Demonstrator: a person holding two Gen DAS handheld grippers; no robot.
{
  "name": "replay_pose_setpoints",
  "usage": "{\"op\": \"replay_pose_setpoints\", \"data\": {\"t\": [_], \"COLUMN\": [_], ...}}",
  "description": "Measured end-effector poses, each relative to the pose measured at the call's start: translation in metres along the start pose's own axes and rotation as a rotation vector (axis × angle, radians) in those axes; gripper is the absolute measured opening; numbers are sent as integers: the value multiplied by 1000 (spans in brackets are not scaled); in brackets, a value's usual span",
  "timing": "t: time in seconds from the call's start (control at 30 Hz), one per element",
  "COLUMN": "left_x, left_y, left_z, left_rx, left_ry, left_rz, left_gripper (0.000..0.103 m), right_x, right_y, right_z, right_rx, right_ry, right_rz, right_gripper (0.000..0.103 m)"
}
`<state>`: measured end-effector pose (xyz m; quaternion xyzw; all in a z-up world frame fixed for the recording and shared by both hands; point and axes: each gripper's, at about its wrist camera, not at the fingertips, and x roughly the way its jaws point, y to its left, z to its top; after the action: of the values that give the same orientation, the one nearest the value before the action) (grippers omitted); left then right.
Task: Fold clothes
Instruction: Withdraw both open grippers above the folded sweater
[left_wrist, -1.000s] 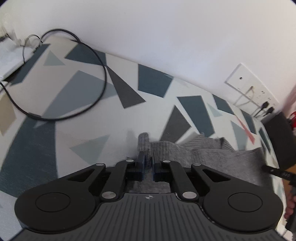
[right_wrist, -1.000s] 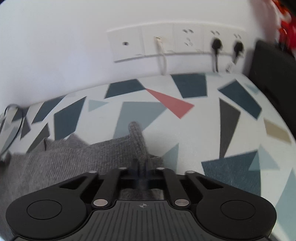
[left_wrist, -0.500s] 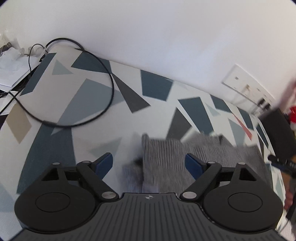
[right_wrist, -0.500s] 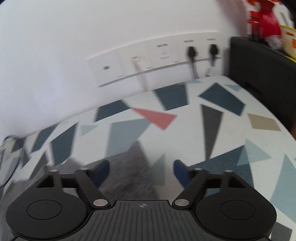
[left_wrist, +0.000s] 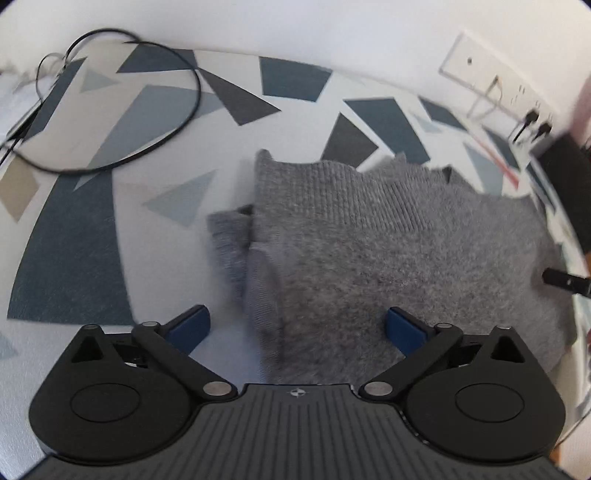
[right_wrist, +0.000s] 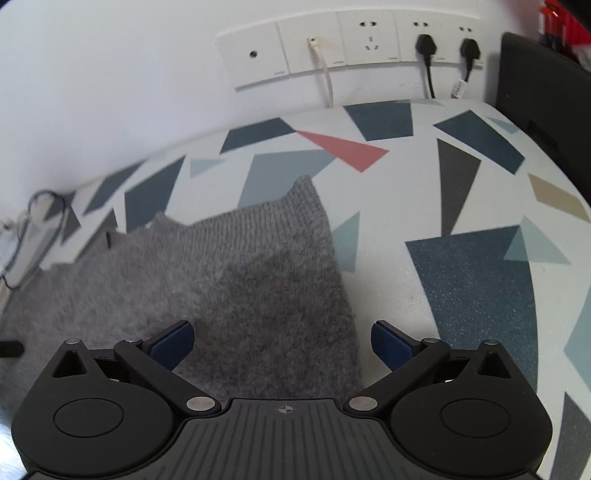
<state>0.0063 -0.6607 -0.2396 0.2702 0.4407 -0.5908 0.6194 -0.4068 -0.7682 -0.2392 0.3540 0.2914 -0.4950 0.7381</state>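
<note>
1. White wall, sockets (right_wrist: 354, 44), table (right_wrist: 476, 280) with triangle pattern.
2. Grey sweater (left_wrist: 388, 243) lies flat on the table, folded edge toward the wall, loose flap at its left side.
3. My left gripper (left_wrist: 297, 328) gapes wide, holds nothing; right gripper (right_wrist: 282, 341) likewise, over the sweater's right edge.
4. Step, I judge: between folds. Next: pick an edge, close on it, fold across.
</note>
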Motion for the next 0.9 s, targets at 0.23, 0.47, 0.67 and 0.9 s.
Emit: {"op": "replay_pose_setpoints", "data": {"t": [0.23,0.47,0.67,0.9], "left_x": [7,6,7,7], "left_y": [-12,-11,-15,-16], "left_z": [-2,-7,-7,-7], "left_rx": [16,9,-18,-19], "left_ry": [-38,-76,-97,-98], "left_rz": [66,73,102,105], "left_gripper": [103,103,103,103], "right_x": [16,20,24,28], "right_y": [17,21,24,37], "right_z": [-3,0,5,1], "right_rx": [-47,-51,-61,-113], "right_ry": [1,-3,23,23], "right_rz": [-36,-59,-51,-49], "right_gripper": [102,102,102,102]}}
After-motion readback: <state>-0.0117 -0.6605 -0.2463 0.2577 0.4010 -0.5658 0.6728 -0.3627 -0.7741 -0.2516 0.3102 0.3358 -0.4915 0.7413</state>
